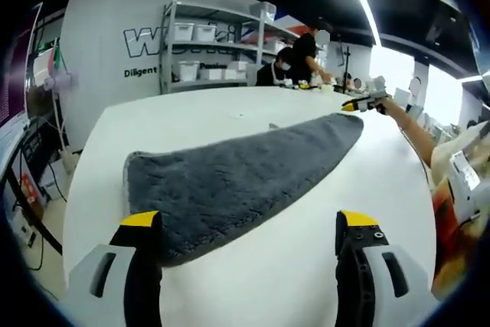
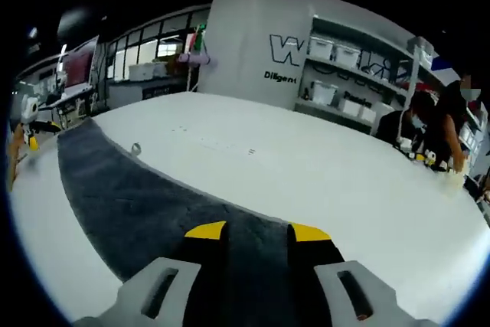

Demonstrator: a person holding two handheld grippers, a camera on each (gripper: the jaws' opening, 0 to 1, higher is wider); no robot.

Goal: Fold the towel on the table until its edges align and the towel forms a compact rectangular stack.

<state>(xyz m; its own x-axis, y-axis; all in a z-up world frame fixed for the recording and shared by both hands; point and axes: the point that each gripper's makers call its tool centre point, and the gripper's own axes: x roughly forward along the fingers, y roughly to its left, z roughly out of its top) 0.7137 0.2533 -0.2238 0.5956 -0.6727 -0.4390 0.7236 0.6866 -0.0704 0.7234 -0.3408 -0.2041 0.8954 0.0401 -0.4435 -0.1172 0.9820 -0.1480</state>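
Grey towel (image 1: 237,181) lies as a long doubled strip on the white desk (image 1: 230,116), so approx. one fold done, more left; left gripper (image 1: 249,223) jaws wide, empty, towel at 12 o'clock; right gripper (image 2: 256,231) jaws narrowed on towel's end.

From the left gripper view, the towel (image 1: 245,181) lies flat on the worktop (image 1: 306,266), stretching from 8 o'clock toward 2 o'clock. The left gripper (image 1: 249,223) sits at 6 o'clock, its jaws set wide, one over the towel's near edge. The right gripper (image 1: 360,103) is at 2 o'clock, just past the towel's far tip. Behind the worktop stands a shelving rack (image 1: 214,44) at 12 o'clock, with people (image 1: 295,63) to its right.
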